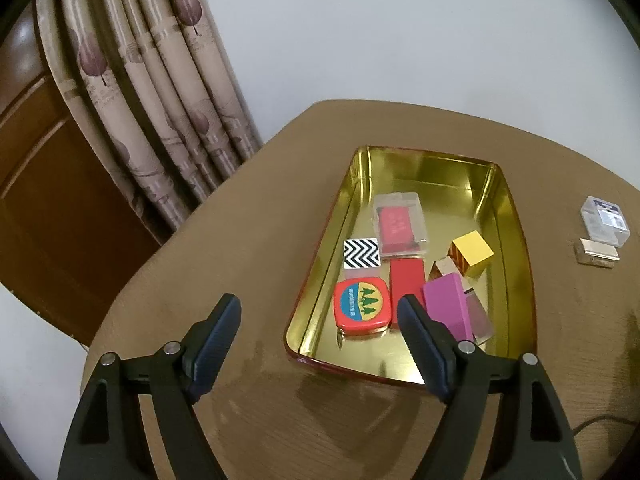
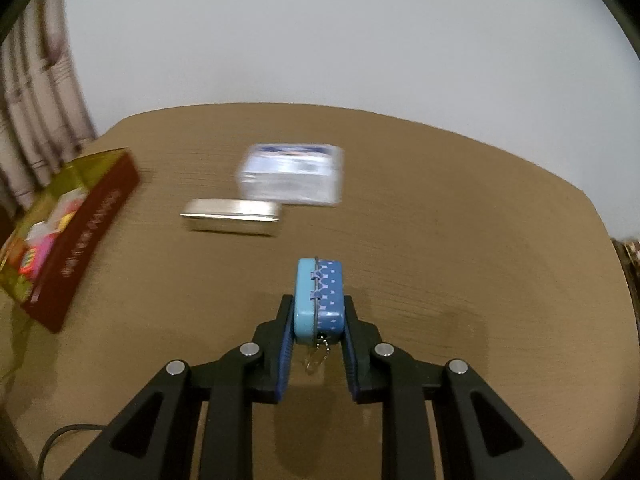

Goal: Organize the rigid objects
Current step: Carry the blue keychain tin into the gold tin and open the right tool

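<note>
Now the little blue tin (image 2: 319, 300) sits pinched between the two pads of the right claw (image 2: 318, 312), so that claw is closed tight on it, up off the counter (image 2: 460, 240). The tin stands on its short end, its long side running along the claw's fingers, and a small chain hangs from its bottom. The gold tray (image 2: 96, 208) is the place it most likely has to go, and from the tin the tray lies well off to the left, at the counter's edge. Between the tin and the far side of the counter lie a silver tin (image 2: 232, 216) and, just past it, a clear box (image 2: 292, 178), both outside the tray. The left claw (image 1: 320, 322) is wide open with nothing in it. It hangs right at the near end of the gold tray (image 1: 516, 208), much closer than the right claw, by the red tape measure (image 1: 362, 306) and the pink block (image 1: 446, 304) inside.
</note>
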